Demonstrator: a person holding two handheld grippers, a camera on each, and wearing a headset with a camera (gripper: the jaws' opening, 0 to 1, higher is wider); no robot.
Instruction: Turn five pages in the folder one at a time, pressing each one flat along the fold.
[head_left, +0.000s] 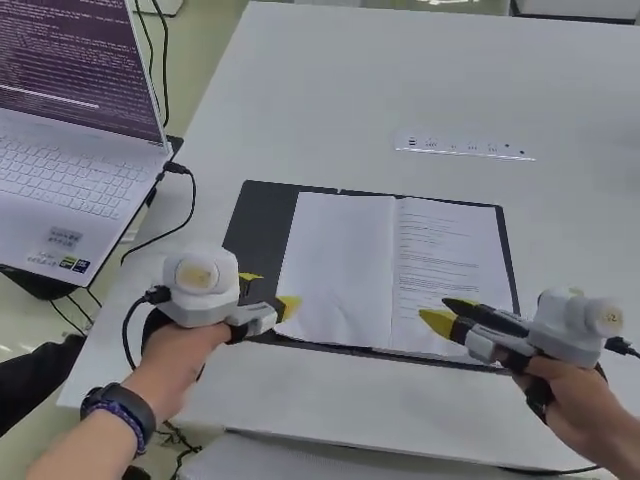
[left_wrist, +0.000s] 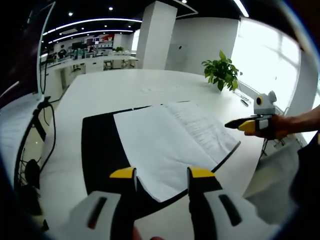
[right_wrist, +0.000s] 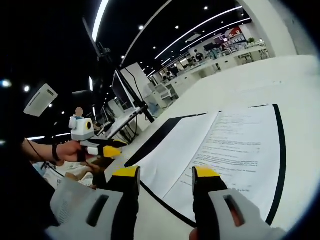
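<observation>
Left hand (head_left: 180, 350): closed round the body of the left gripper (head_left: 270, 292), a dark band on the wrist. The gripper lies low and points toward the right gripper (head_left: 448, 312). Its jaws stand apart with nothing between them.

Right hand (head_left: 575, 395): holds the right gripper, which points back toward the left one, tips angled slightly down. Jaws released, nothing held.

Folder (head_left: 260, 225): lies open and flat on the table (head_left: 330, 90), between the two grippers and just ahead of both. The near corner of its blank page (left_wrist: 160, 150) sits directly in front of the left jaws. The printed page (right_wrist: 240, 150) lies in front of the right jaws, whose tips are over its near edge. The spread's long axis runs from one gripper to the other; the fold runs away from the person.

Appearance: black cover, a blank white sheet on the left-gripper side, a sheet of fine text on the right-gripper side. Both sheets lie nearly flat.

A laptop (head_left: 70, 130) stands open beyond the left gripper.
</observation>
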